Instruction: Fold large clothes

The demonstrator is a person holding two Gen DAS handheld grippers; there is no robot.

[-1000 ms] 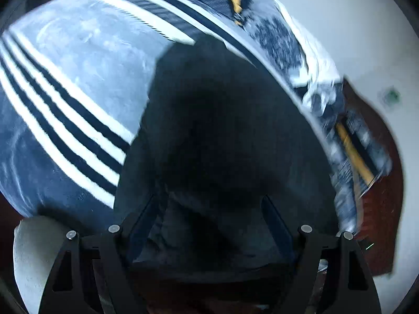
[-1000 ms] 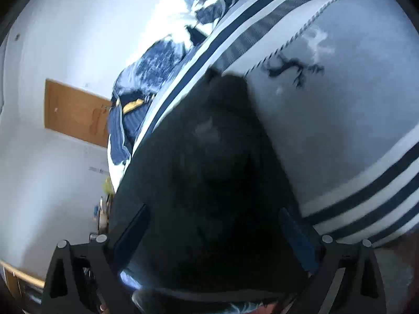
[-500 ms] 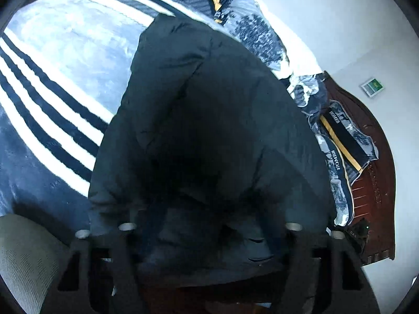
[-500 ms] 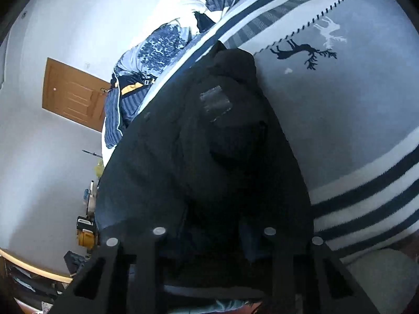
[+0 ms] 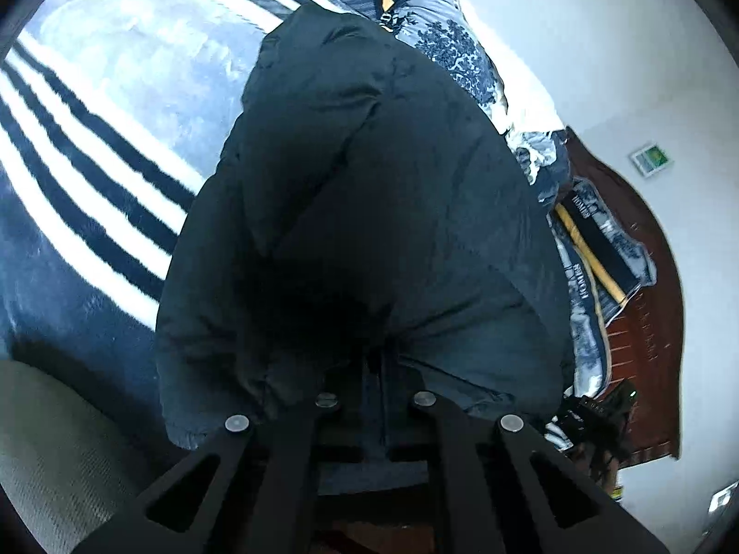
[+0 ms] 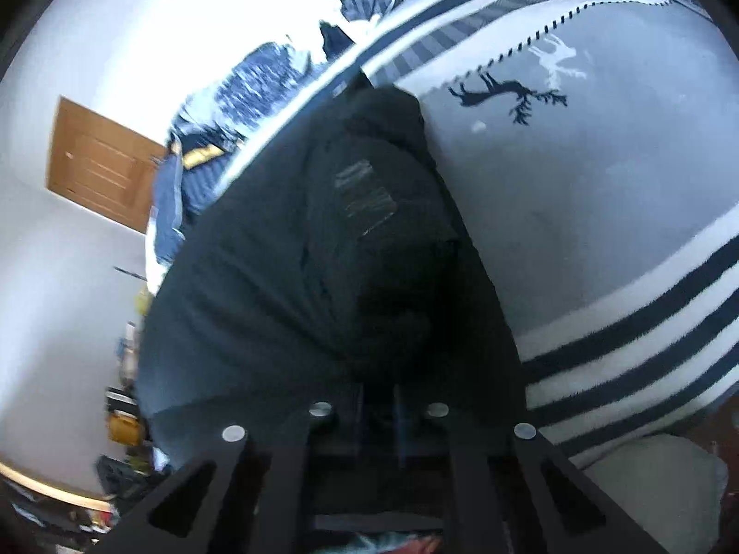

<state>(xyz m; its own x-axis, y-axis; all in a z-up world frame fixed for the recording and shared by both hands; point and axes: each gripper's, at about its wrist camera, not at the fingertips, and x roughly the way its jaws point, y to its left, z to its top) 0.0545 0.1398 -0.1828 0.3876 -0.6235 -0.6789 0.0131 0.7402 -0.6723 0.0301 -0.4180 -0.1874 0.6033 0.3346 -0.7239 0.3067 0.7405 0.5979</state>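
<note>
We find the dark jacket (image 5: pixel 369 212) spread lengthwise on the bed, over a grey blanket (image 5: pixel 129 60) with navy and white stripes, its far end toward the rumpled patterned bedding (image 5: pixel 462 55) and its near hem bunched up against both tools. In the left wrist view the left tongs (image 5: pixel 376 369) are closed down on that near hem; cloth puckers into the narrow gap between the tips. In the right wrist view the right tongs (image 6: pixel 378 397) are closing, with dark fabric gathered between the pads, and we judge them to be pinching the hem as well. The jacket runs straight ahead of each tool, so the two grips appear to sit side by side along the same edge; how far apart they are we cannot tell. A stitched label (image 6: pixel 365 198) shows on the upper face of the garment. We judge the step in hand to be securing the hem ahead of a fold toward the far end. To do it well, both grips should take every layer of the hem rather than only the outer shell, rise evenly, and keep the edge taut between them so the padded body doubles over squarely. A deer motif (image 6: pixel 508 94) on the blanket lies beside the jacket, and a wooden door (image 6: pixel 97 161) stands in the wall beyond.
</note>
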